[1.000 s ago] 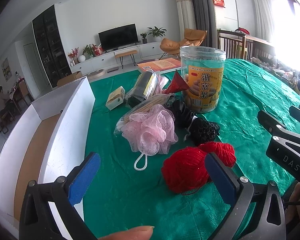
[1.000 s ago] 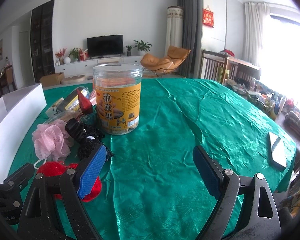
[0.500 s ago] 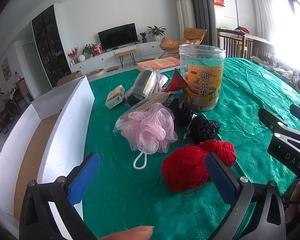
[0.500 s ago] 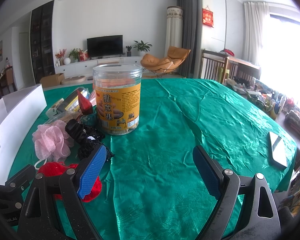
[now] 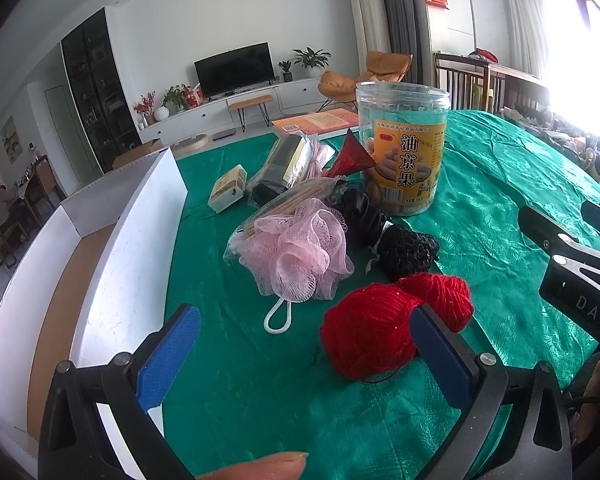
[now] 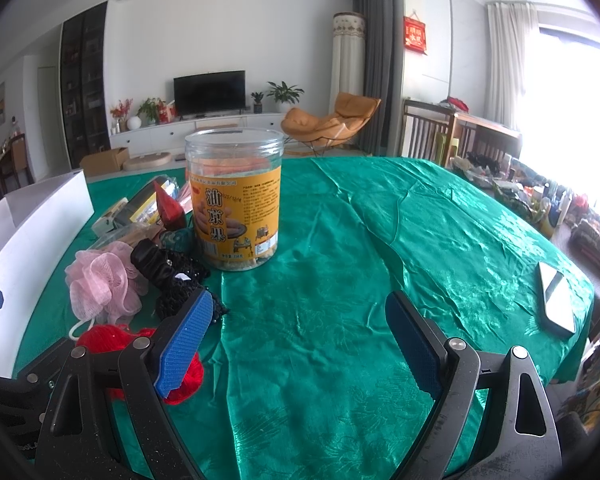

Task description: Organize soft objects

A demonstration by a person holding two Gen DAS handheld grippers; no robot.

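- The left hand-held gripper (image 5: 304, 354) hovers low over the desk (image 5: 500, 200), jaws spread wide and grasping nothing; its right pad sits just in front of the red yarn ball (image 5: 380, 328) at about 1 o'clock.
- The right hand-held gripper (image 6: 298, 346) is likewise released and empty, over bare green cloth, with the yarn at its 9 o'clock.
- Past the yarn, at 12 o'clock in the left view, lies the pink mesh sponge (image 5: 300, 248); the black soft bundle (image 5: 400, 244) touches it at 1 o'clock.
- A white box (image 5: 112, 240) stands open along 9 to 10 o'clock, likely the place for the soft things.
- Farthest, the snack jar (image 5: 404, 148) stands upright just behind the bundle.
- Risks, as I judge them: the yarn is off-centre, so a closing pad may nudge it aside or snag a loose strand; the sponge's cord loop (image 5: 278, 318) may drag neighbours; a wide sweep could knock the jar.
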